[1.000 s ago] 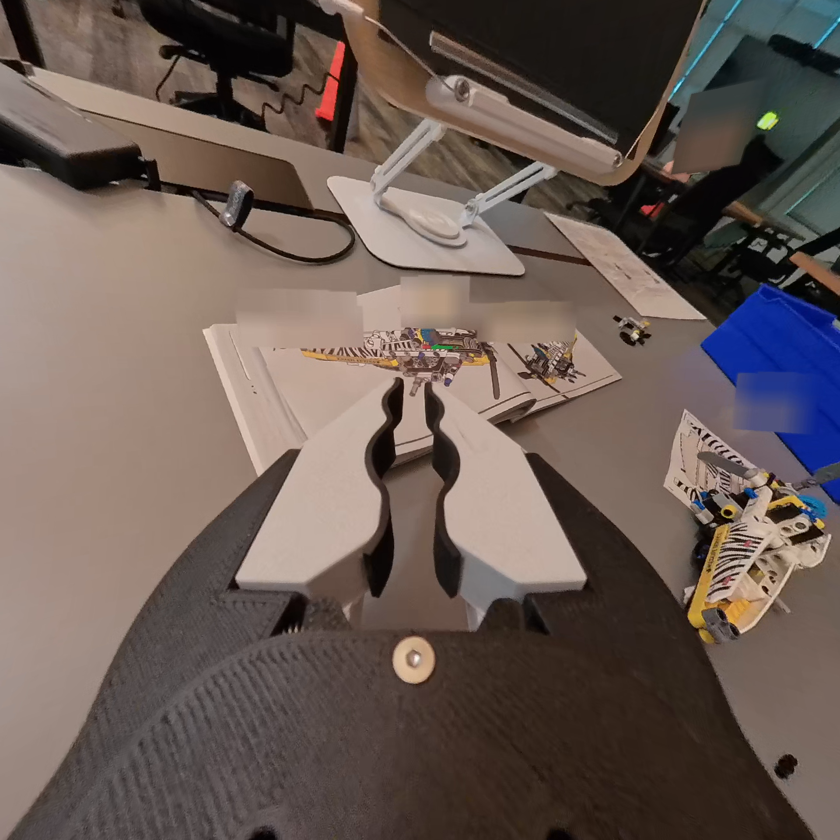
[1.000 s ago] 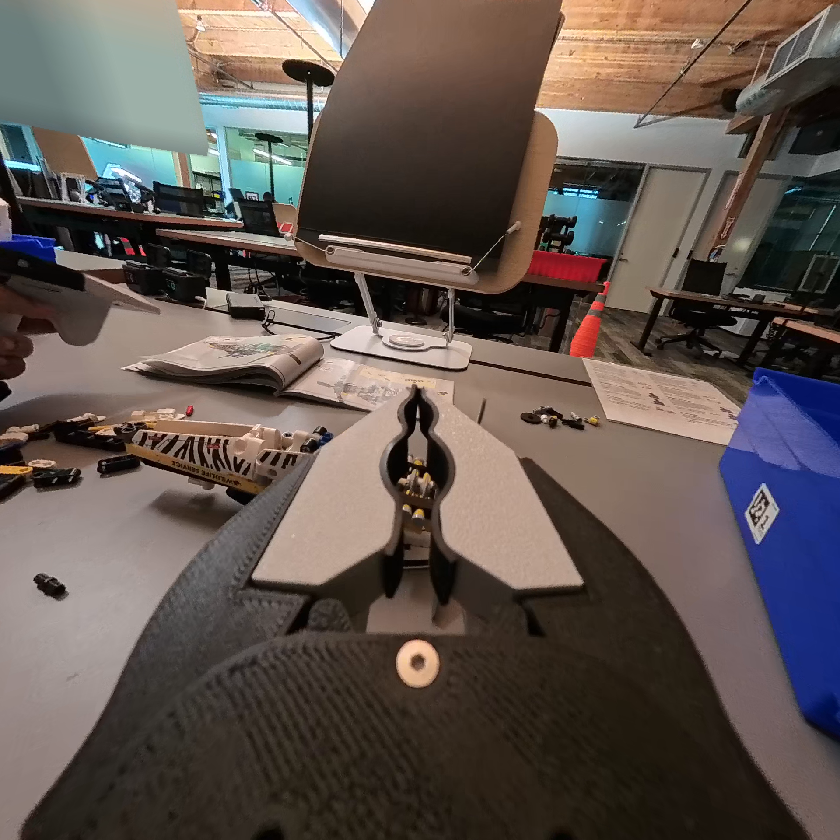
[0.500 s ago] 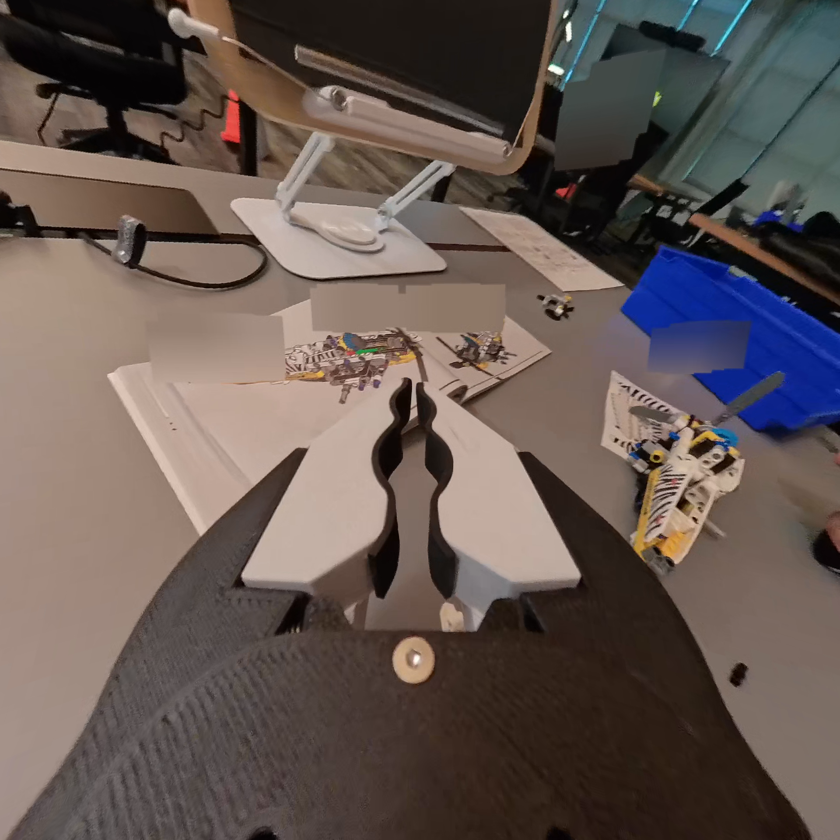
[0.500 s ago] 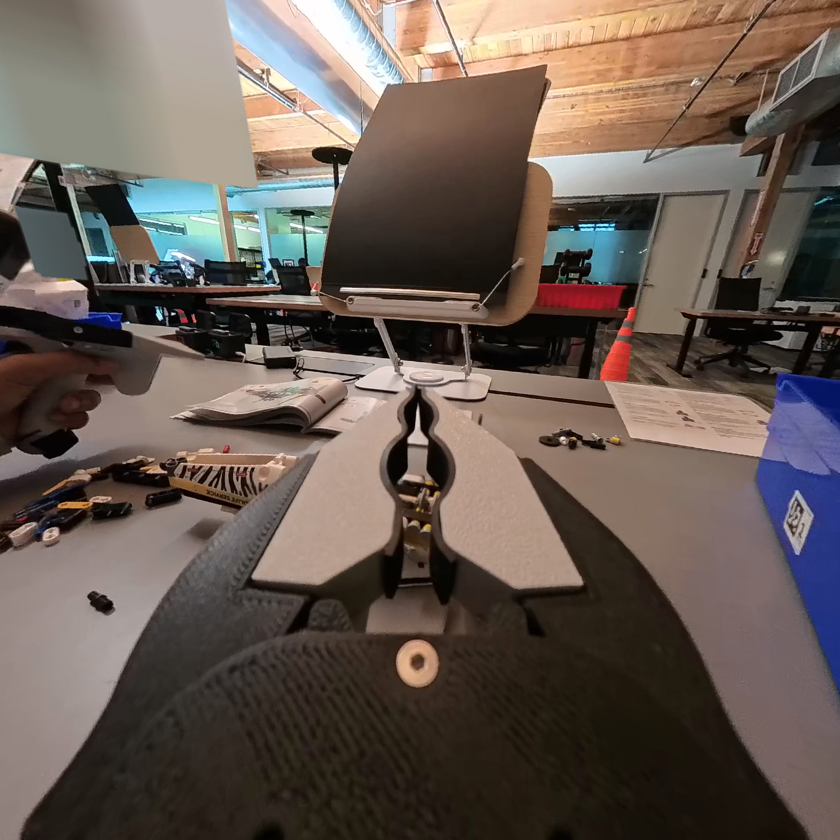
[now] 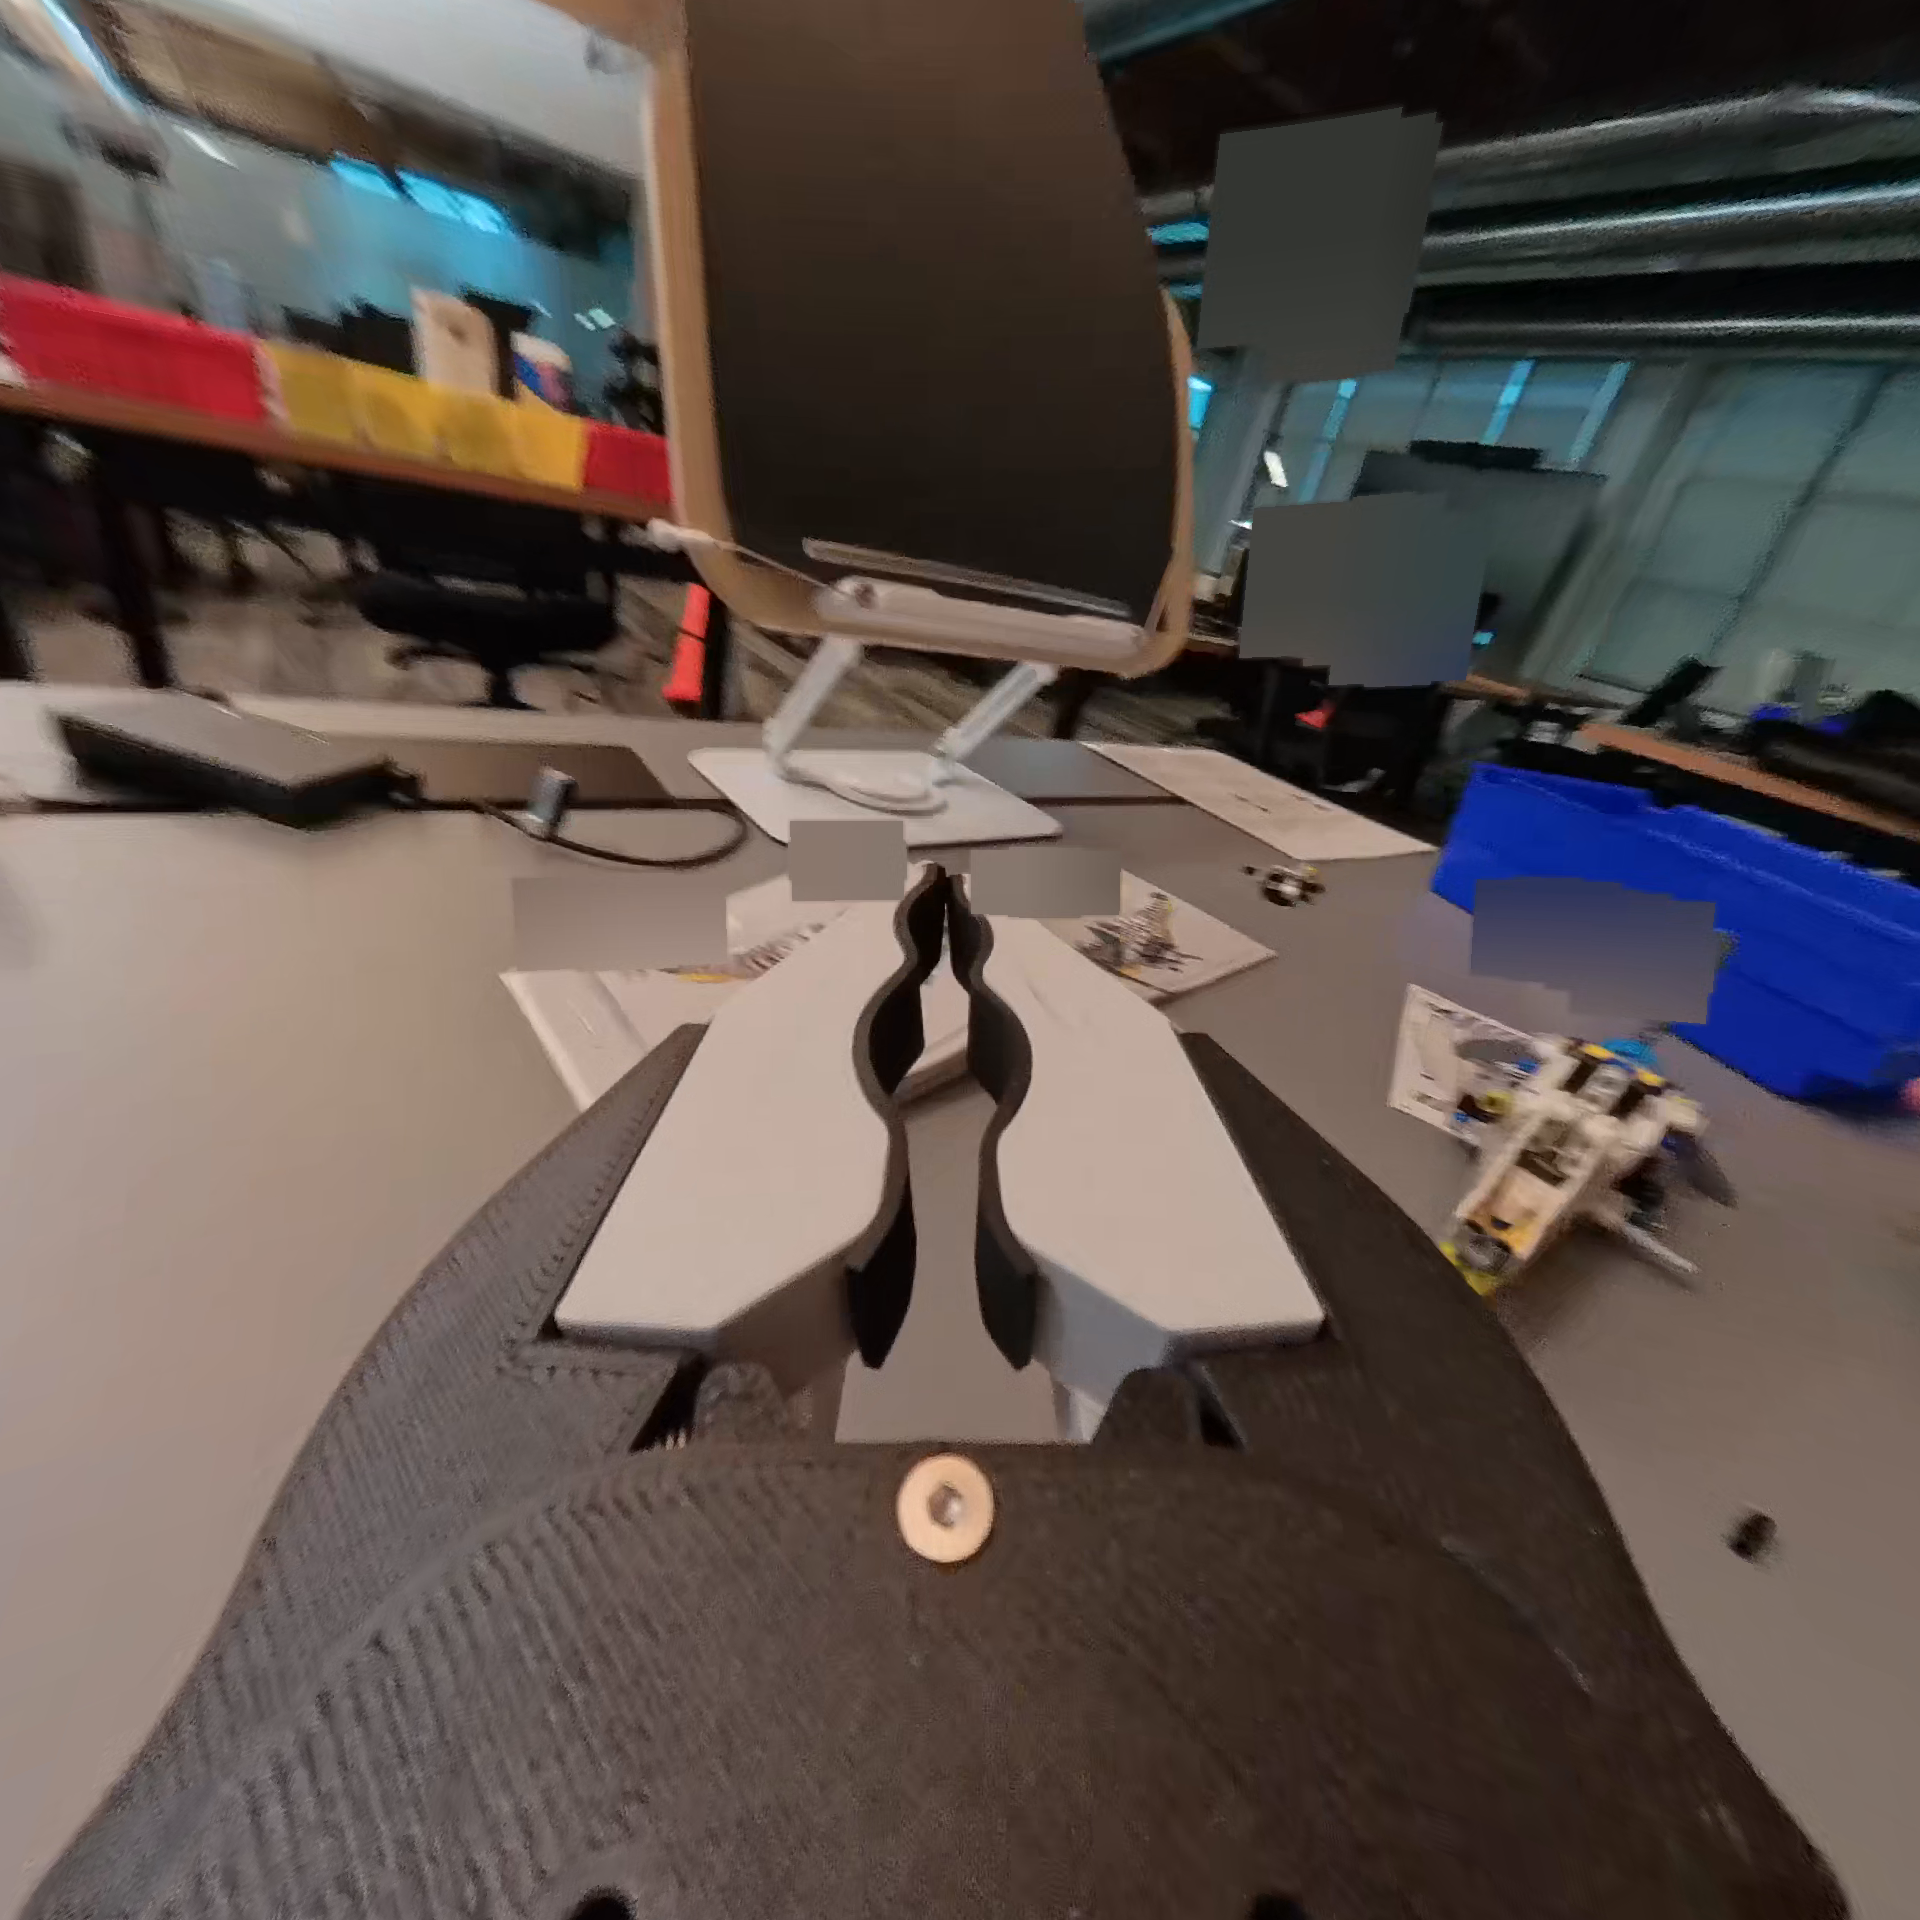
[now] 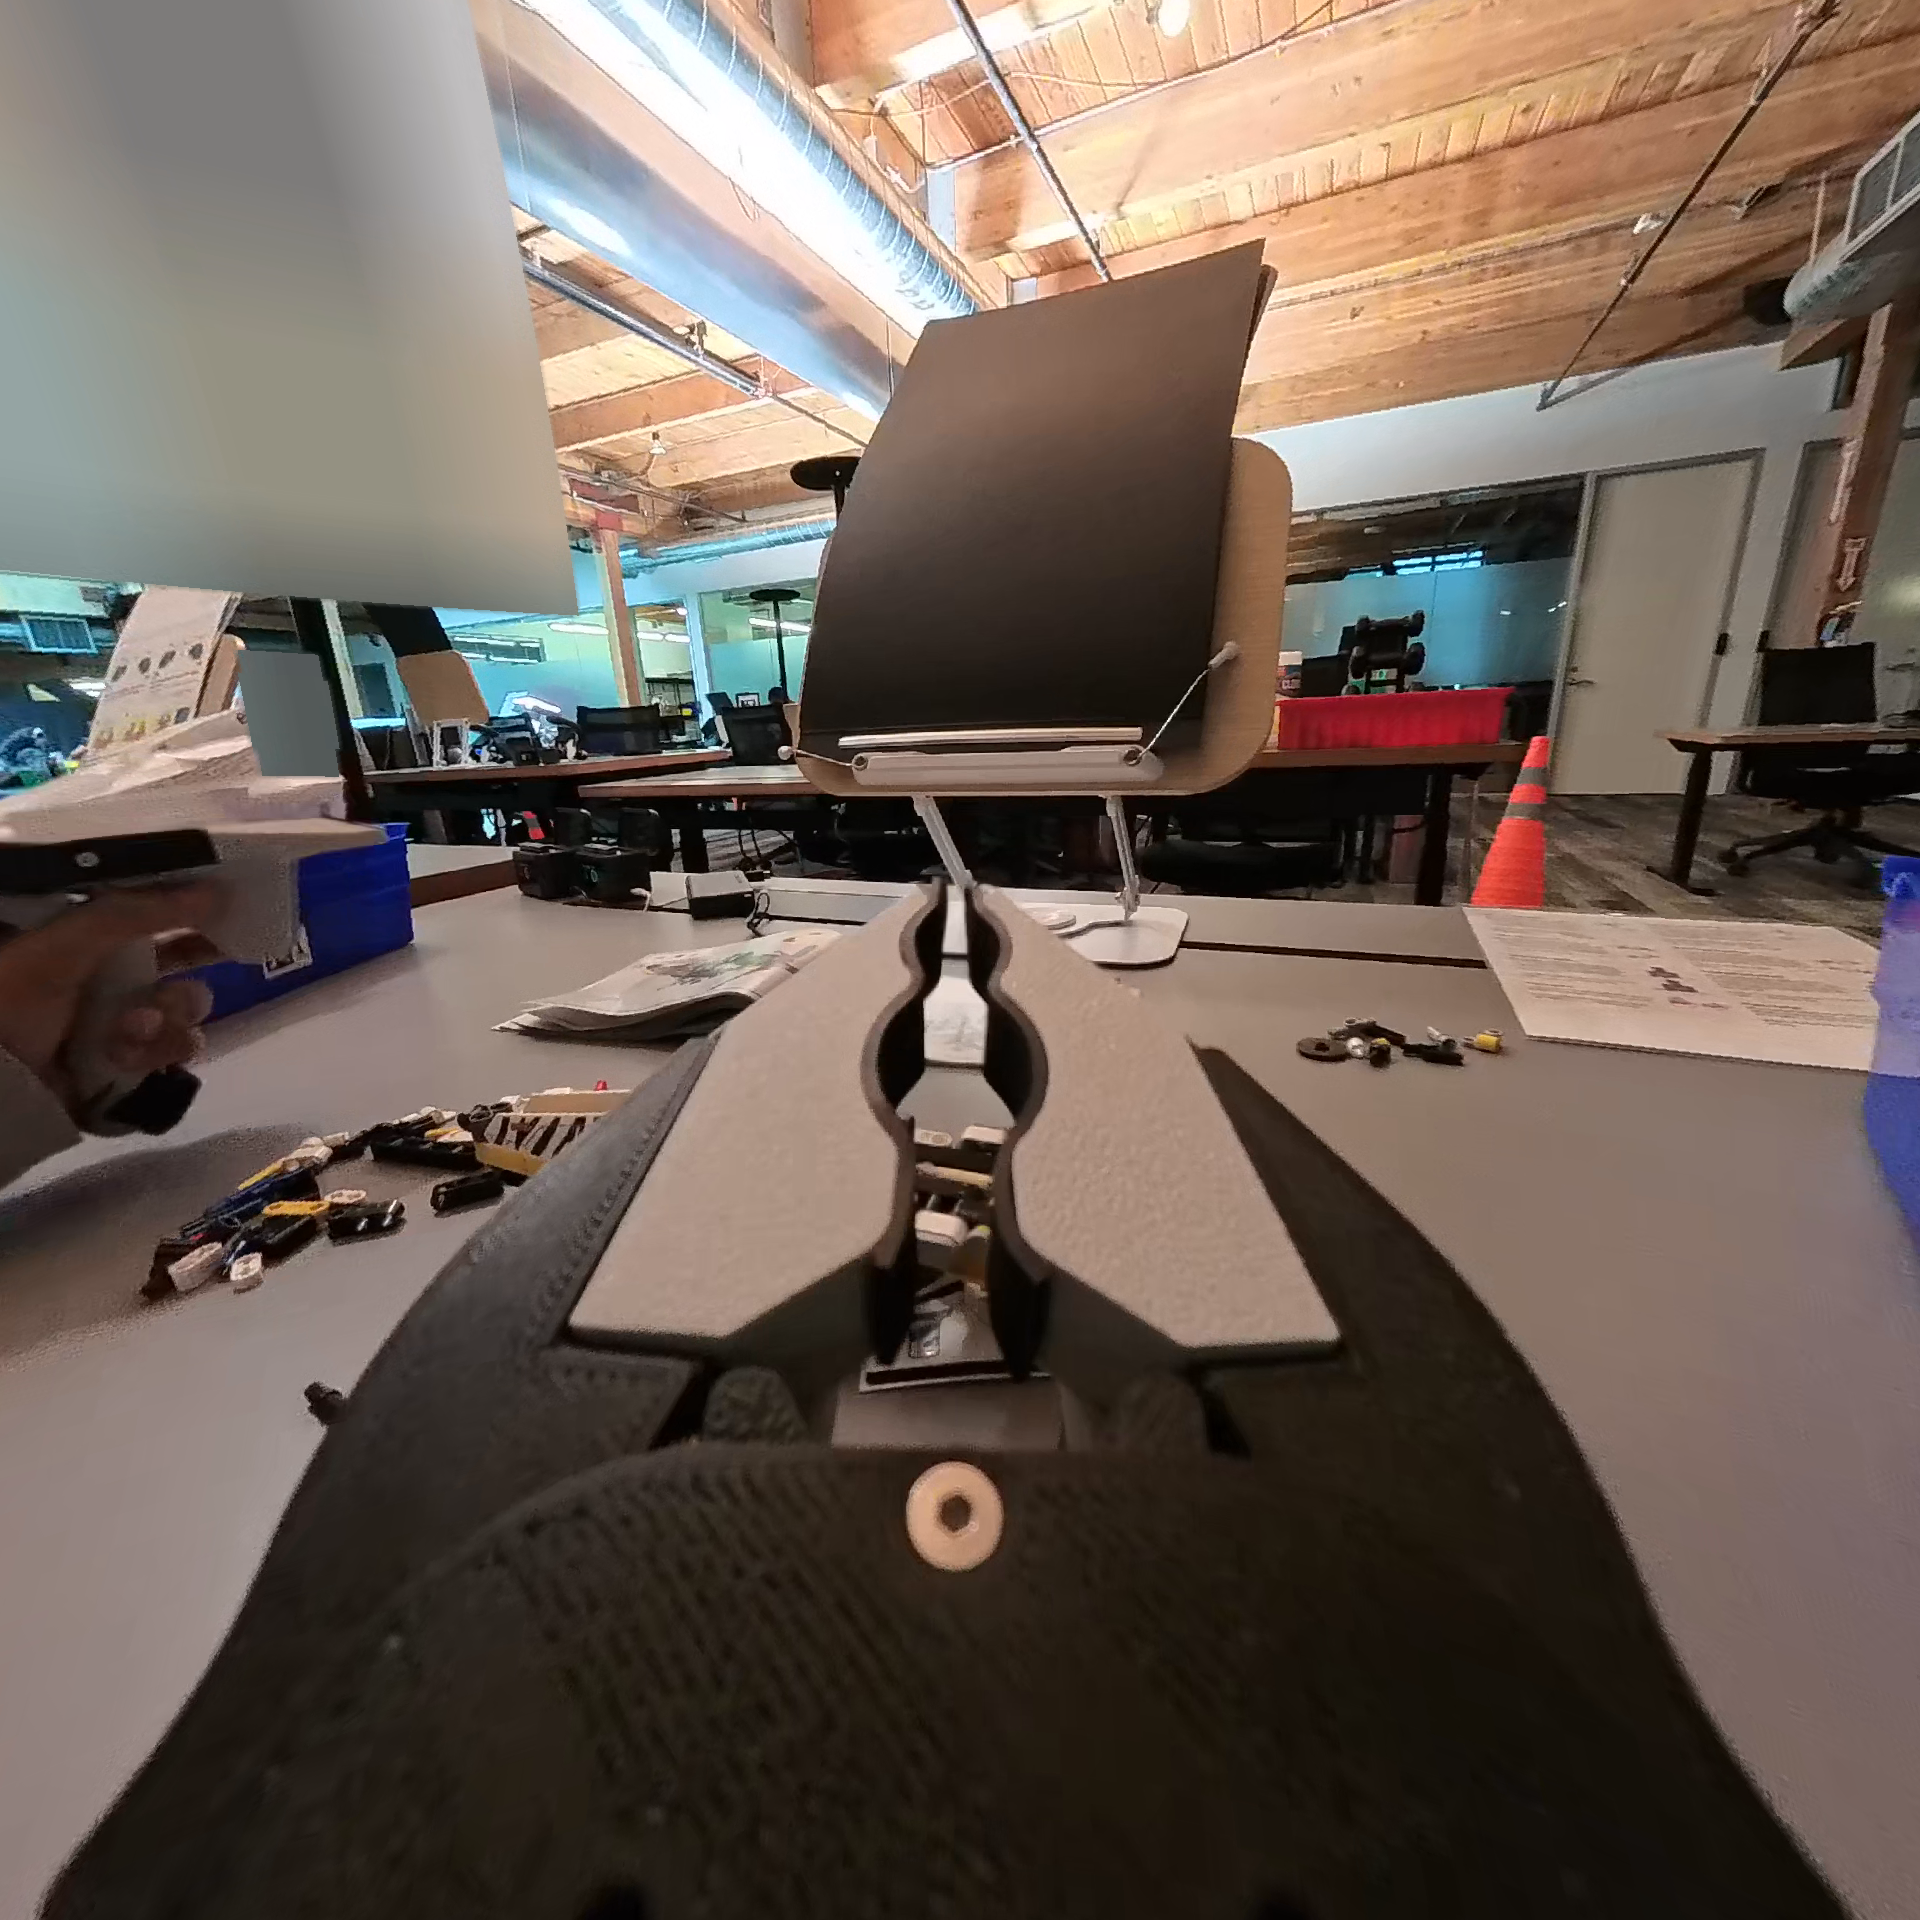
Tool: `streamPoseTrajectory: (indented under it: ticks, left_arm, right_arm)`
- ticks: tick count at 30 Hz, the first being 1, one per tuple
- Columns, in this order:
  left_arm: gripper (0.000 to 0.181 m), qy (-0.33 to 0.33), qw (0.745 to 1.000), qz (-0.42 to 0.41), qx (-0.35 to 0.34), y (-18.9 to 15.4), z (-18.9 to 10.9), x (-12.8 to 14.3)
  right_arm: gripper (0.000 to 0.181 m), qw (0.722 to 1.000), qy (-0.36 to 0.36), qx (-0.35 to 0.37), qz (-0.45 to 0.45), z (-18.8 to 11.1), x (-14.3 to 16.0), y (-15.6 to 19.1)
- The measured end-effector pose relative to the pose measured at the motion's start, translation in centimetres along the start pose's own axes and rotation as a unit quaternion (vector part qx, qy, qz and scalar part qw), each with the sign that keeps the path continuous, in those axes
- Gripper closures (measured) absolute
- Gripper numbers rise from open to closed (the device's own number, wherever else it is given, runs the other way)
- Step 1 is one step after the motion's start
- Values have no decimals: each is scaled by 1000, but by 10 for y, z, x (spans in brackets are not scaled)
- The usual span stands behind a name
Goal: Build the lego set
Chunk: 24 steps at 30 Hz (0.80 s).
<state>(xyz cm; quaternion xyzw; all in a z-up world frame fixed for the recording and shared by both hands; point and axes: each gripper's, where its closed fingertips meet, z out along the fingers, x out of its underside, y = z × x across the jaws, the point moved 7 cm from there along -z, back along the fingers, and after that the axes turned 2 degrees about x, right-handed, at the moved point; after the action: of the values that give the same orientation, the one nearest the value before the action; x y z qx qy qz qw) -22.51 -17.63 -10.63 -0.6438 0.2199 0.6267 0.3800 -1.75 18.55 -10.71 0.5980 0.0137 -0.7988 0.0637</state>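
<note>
A lego sub-assembly (image 6: 951,1195) is clamped in the right tongs (image 6: 954,904), seen only there; the left tongs (image 5: 943,883) are nearly closed, empty.

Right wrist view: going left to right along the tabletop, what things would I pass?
Hand holding the other tool → pile of loose lego pieces → open instruction booklet → this view's own tool → small cluster of dark and yellow pieces → printed sheet of paper → blue bin at the edge.
</note>
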Motion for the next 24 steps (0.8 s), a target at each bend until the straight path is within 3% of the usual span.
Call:
streamPoseTrajectory:
  ticks: [4, 7, 12, 16, 24]
  left_arm:
    - [181, 42, 997, -14, 64, -10, 11, 10]
    - [181, 65, 996, 30, 58, -17, 16, 15]
    - [181, 9, 997, -38, 68, -21, 17, 7]
    - [181, 25, 995, -68, 68, -12, 18, 12]
    - [177, 28, 988, -138, 67, -2, 21, 15]
  right_arm:
    - [179, 1000, 7, -5, -23, 2, 1, 5]
    - [180, 999, 17, -10, -44, 4, 3, 10]
    - [181, 997, 21, -32, -72, 4, 5, 19]
    - [180, 996, 48, -35, -73, 10, 8, 19]
    - [175, 996, 18, 52, -71, 7, 4, 4]
